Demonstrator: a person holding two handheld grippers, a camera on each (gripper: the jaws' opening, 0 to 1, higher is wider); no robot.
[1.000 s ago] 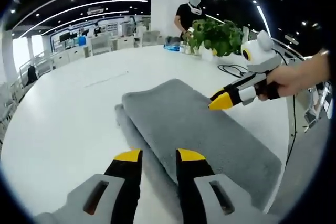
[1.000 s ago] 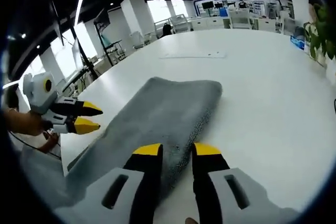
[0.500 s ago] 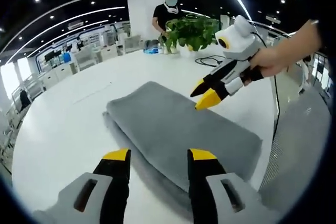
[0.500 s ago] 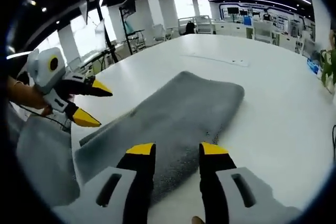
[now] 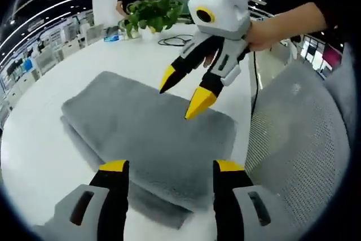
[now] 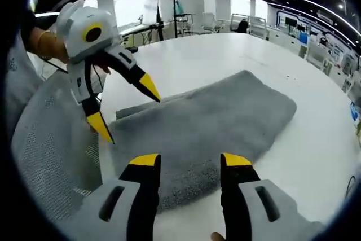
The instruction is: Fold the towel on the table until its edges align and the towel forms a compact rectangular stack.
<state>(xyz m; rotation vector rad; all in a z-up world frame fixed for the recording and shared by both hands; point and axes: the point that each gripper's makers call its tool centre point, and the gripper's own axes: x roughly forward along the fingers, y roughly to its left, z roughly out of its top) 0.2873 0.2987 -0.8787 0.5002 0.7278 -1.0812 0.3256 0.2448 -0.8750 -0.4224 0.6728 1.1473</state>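
- Left gripper: jaws spread wide, nothing between them, hovering over the near end of the grey towel. Seen from the right gripper view, it hangs at the towel's corner by the table edge, tips apart & off the cloth.
- Right gripper: also open & empty, over the towel's near long edge. From the left gripper view it hangs above the towel's far side, yellow tips pointing down, not touching as far as can be told.
- Towel: lies flat on the white table, already doubled; a lower layer sticks out past the top one along one side, so edges aren't flush.
- Close by: mesh chair back just beside the table edge; potted plant & black cable well apart at the far end; a person stands behind the plant.
- Judgement: at least 1 more fold needed, plus squaring up.
- Risks: pinching only the top layer would peel the stack open; uneven lift by the 2 grippers would skew the fold; towel end sits near the table edge, so a drag that way could slide it off.
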